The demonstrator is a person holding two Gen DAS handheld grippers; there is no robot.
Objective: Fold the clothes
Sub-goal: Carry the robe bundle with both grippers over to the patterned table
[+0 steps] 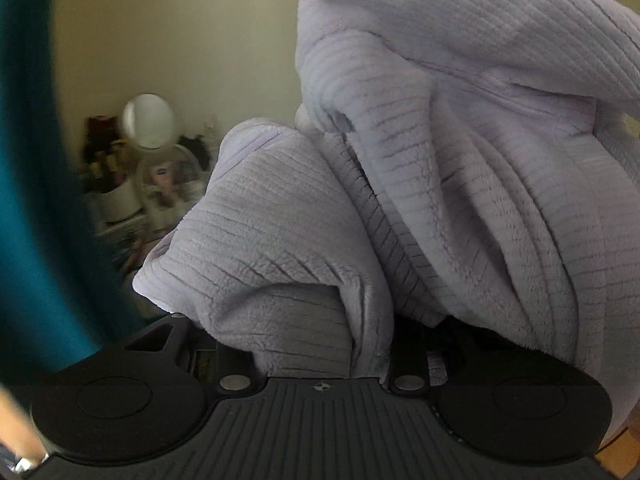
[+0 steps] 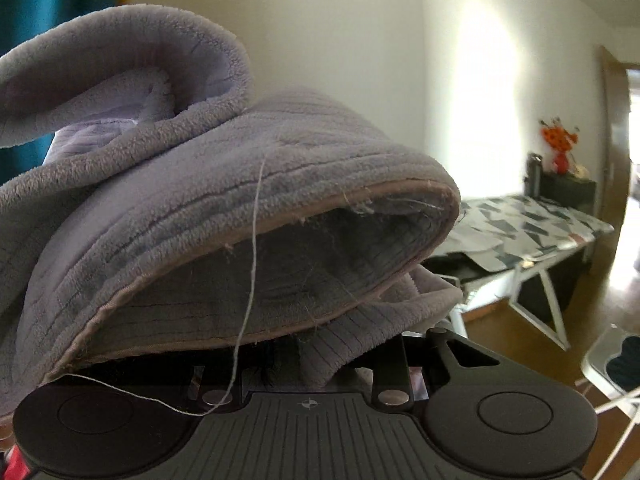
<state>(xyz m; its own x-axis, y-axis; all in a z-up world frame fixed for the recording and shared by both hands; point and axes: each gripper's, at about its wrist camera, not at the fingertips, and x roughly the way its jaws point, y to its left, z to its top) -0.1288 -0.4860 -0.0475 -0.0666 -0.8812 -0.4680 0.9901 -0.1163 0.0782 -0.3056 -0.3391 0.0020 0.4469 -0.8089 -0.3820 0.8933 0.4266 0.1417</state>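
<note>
Between both grippers | lavender fleece garment [image 1: 460, 168] pinched | fingers hidden

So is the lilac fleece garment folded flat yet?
No. The lilac ribbed fleece garment is bunched and draped over both grippers, with a hemmed opening gaping in the right wrist view.

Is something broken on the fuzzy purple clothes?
Yes. In the right wrist view a long loose thread hangs from the hem of the lilac fleece garment and trails down over the right gripper. Short frayed fibres also stick out along that hem. Otherwise nothing looks odd.
</note>
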